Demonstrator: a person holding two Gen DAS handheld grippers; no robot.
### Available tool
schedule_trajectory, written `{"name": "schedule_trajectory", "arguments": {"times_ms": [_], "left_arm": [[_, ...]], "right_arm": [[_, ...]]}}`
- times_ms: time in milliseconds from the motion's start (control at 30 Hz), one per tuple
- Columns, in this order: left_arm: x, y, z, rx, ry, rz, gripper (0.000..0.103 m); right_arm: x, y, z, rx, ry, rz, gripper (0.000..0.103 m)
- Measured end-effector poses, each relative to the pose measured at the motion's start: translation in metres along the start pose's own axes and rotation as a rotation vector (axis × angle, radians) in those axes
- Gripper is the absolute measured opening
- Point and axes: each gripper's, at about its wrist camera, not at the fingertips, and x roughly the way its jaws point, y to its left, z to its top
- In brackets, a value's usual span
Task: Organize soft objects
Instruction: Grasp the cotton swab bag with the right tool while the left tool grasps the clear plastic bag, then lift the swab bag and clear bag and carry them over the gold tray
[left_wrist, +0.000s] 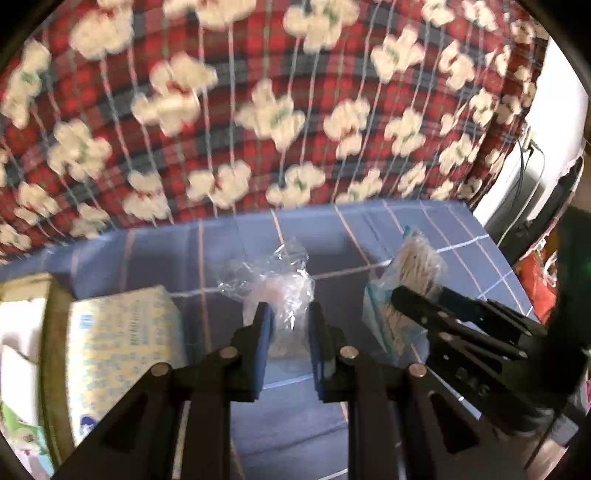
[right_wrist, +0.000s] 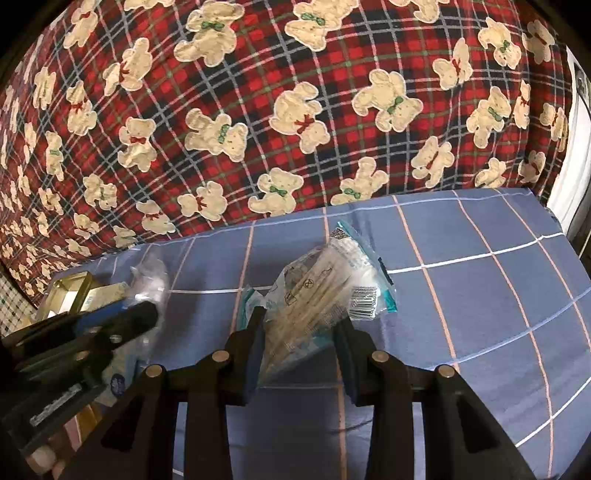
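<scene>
Bedsheet clear rightward; only left view shows tissue pack.

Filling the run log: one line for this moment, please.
left claw: shut on clear bag | right claw: shut on swab packet | surface: blue sheet

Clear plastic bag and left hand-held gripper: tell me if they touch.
Touching. The left wrist view shows the left hand-held gripper closed on the clear plastic bag, both pads pressing its crumpled sides.

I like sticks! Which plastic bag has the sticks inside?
The printed bag in the right tongs. The left tongs pinch a clear bag, which shows none.
</scene>
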Motion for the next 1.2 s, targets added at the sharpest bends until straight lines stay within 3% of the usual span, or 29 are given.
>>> {"name": "schedule_trajectory", "arguments": {"times_ms": [100, 233, 467, 800, 1200], "left_arm": [[-0.019, 0.001, -0.007, 0.014, -0.084, 0.043, 0.018], [-0.027, 0.004, -0.014, 0.013, -0.137, 0.054, 0.018], [-0.046, 0.004, -0.021, 0.049, -0.199, 0.044, 0.018], [-0.07, 0.022, -0.023, 0.017, -0.266, 0.033, 0.018], [-0.098, 0.049, -0.036, -0.026, -0.357, 0.097, 0.018]], "right_arm": [[-0.001, 0.005, -0.001, -0.011, -0.019, 0.006, 0.038], [-0.002, 0.011, -0.003, -0.02, -0.041, 0.016, 0.038], [-0.01, 0.021, -0.003, -0.023, -0.095, 0.052, 0.038], [-0.022, 0.033, -0.003, 0.006, -0.176, 0.133, 0.038], [-0.048, 0.055, -0.009, -0.015, -0.323, 0.221, 0.038]]}}
